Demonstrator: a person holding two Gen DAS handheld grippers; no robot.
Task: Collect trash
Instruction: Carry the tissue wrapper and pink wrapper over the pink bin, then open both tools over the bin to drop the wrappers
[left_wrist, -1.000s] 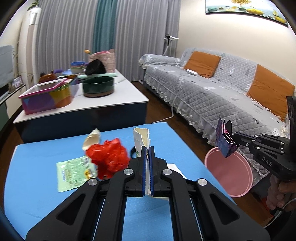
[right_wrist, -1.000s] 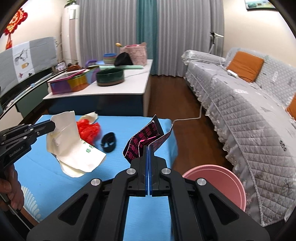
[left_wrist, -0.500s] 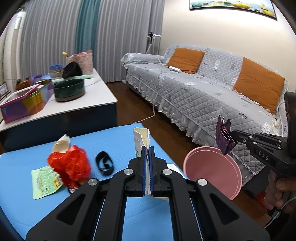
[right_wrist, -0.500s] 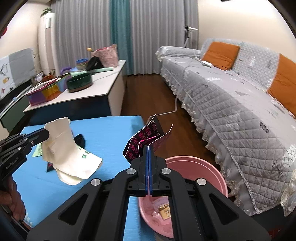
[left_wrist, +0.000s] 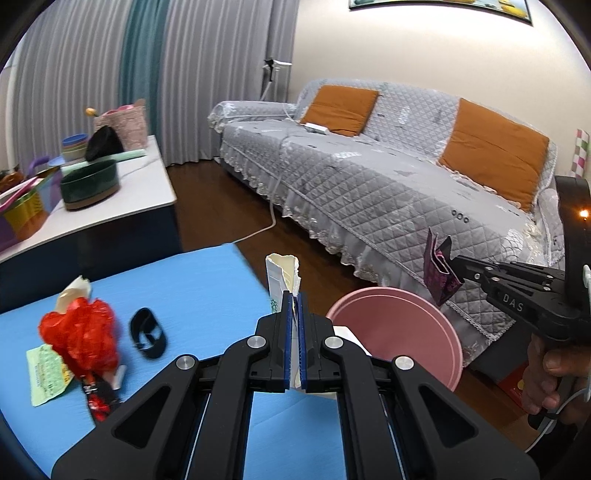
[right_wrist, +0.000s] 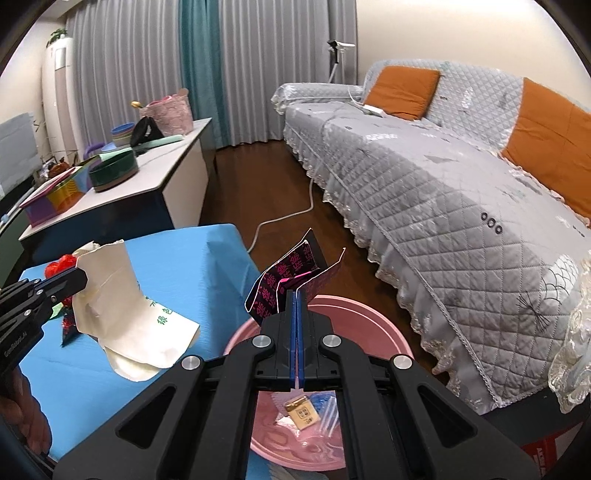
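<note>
Both grippers, left (left_wrist: 294, 295) clamped on cream wrapper (right_wrist: 122, 302), right (right_wrist: 297, 295) on purple packet (right_wrist: 284, 275), now over the pink bin (right_wrist: 369, 314).

Grey quilted sofa (left_wrist: 388, 192) set along right wall, two orange cushions (left_wrist: 340, 110) propped against backrest; white device (left_wrist: 314, 128) laid on seat beside nearer cushion. White cable (right_wrist: 284, 218) trailed across dark wood floor (right_wrist: 258, 177). White-topped cabinet (right_wrist: 155, 173) placed at left — dark green bowl (right_wrist: 112, 173), multicoloured box (right_wrist: 53, 195), pink basket (right_wrist: 170, 114), stacked small bowls (left_wrist: 74, 146) seen on top. Grey curtains (left_wrist: 203, 74) hung behind, teal strip between. Framed picture (left_wrist: 443, 5) partly cropped at top edge.
</note>
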